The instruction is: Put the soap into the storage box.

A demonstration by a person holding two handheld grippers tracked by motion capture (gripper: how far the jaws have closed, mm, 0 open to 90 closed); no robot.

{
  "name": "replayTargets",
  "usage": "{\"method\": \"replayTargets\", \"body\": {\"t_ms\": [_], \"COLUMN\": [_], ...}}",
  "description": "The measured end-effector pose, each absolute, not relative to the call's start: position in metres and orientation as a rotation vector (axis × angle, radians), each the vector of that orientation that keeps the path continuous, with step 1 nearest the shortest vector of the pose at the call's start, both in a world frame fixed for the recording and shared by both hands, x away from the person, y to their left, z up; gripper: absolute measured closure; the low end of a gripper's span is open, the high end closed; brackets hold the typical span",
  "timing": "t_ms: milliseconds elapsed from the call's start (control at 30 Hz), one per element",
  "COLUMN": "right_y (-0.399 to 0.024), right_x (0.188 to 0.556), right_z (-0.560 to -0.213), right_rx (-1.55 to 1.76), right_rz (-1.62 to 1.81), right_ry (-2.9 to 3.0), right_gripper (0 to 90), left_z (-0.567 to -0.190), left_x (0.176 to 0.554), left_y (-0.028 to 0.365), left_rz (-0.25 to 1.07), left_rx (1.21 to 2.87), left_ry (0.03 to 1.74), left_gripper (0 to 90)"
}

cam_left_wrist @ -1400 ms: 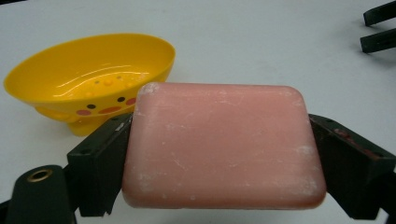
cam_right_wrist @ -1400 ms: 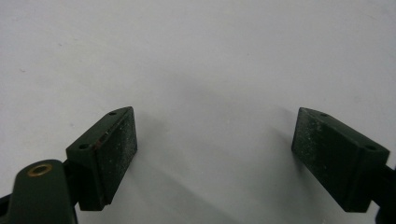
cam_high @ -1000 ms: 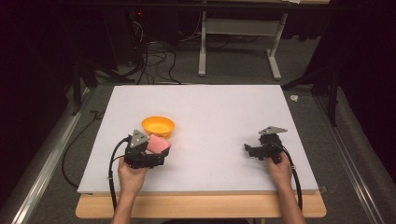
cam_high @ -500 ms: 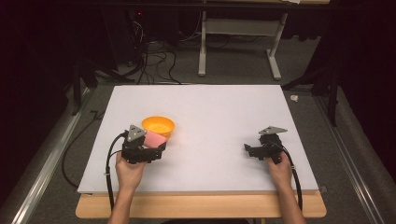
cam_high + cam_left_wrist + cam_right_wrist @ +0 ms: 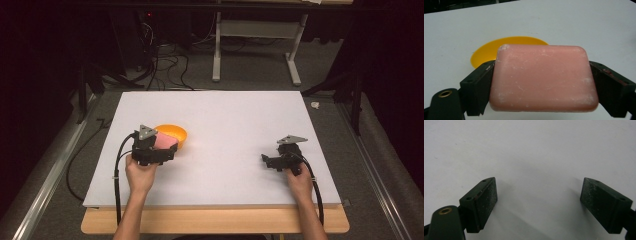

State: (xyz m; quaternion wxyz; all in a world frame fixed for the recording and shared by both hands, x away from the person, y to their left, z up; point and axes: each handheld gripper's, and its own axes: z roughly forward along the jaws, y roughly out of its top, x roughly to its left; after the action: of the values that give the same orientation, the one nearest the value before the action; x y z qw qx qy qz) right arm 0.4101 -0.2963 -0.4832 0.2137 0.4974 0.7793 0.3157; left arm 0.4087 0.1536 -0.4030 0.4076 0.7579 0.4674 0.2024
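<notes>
On the bench, a wide white sheet covers nearly the whole top, with a strip of pale wood showing along the edge nearest the person. Toward the left of that sheet sits an orange bowl; the left gripper hangs just at its near rim, clamped on a pink bar of soap whose scuffed face hides part of the bowl in the left gripper view. Well to the right of the bowl, the right gripper rests low over bare white, jaws spread wide around nothing. Beyond the bowl, past the bench's far edge, grey carpet, tangled black cables and a white frame's legs fade into a dark room.
</notes>
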Motion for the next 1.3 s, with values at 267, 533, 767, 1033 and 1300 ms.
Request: {"method": "replayTargets", "body": {"t_ms": [267,533,767,1033,1300], "right_y": [-0.296,-0.296,-0.296,-0.296,-0.296], "right_x": [0.41,0.41,0.41,0.41,0.41], "right_z": [-0.483,-0.483,-0.483,-0.483,-0.483], "right_rx": [1.376,1.38,1.38,1.38,1.38], "right_rz": [0.875,0.877,0.877,0.877,0.877], "right_ry": [2.165,2.162,2.162,2.162,2.162], "right_gripper": [14.8,14.8,14.8,14.8,14.8], "left_z": [-0.406,-0.406,-0.406,-0.413,-0.422], "left_x": [0.422,0.437,0.448,0.461,0.469], "left_y": [0.153,0.15,0.149,0.146,0.143], "left_rz": [0.506,0.515,0.522,0.505,0.521], "left_rx": [1.905,1.904,1.919,1.913,1.92], "left_ry": [1.219,1.262,1.291,1.34,1.381], "left_gripper": [13.7,13.7,13.7,13.7,13.7]}}
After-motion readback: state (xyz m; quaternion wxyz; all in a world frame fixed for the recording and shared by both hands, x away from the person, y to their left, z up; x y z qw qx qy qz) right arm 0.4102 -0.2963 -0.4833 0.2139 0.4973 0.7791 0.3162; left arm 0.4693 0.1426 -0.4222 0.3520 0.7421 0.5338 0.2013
